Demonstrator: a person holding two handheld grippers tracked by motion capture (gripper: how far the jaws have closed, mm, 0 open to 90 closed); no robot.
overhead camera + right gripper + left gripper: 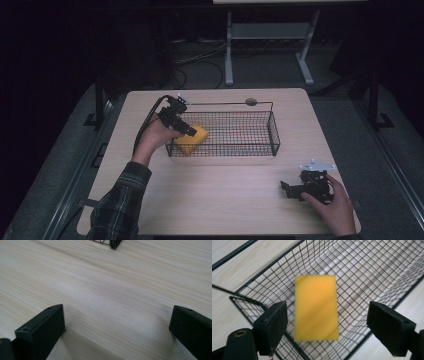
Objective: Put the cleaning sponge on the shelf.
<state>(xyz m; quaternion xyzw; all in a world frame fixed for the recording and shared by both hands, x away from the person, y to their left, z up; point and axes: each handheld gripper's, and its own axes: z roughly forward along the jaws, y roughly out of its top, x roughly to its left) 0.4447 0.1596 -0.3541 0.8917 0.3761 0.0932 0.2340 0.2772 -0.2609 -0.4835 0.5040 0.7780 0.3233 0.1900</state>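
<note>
Up high first: the wire basket [235, 131] sits toward the far side of the table [220, 200], and the yellow sponge [192, 140] lies inside its left end. The left gripper [189, 131] hangs over that same corner, pitched down into the basket, so this hand is plainly the nearer one. The right gripper [289, 190] rests low on the table near the front right corner, well apart from the basket.

Now the left gripper view: the sponge [315, 308] lies flat on the basket floor [372, 272], straight ahead and below, between the two jaws but touching neither. They stand wide, holding nothing. Its long axis runs away from the camera, along the line the gripper points, so the jaws bracket its short width. I judge either a descent to grip or a pull-away fits that line-up.

Right gripper view: jaws spread wide over bare wood [105, 290], empty, with a basket corner [113, 243] at the top edge.
</note>
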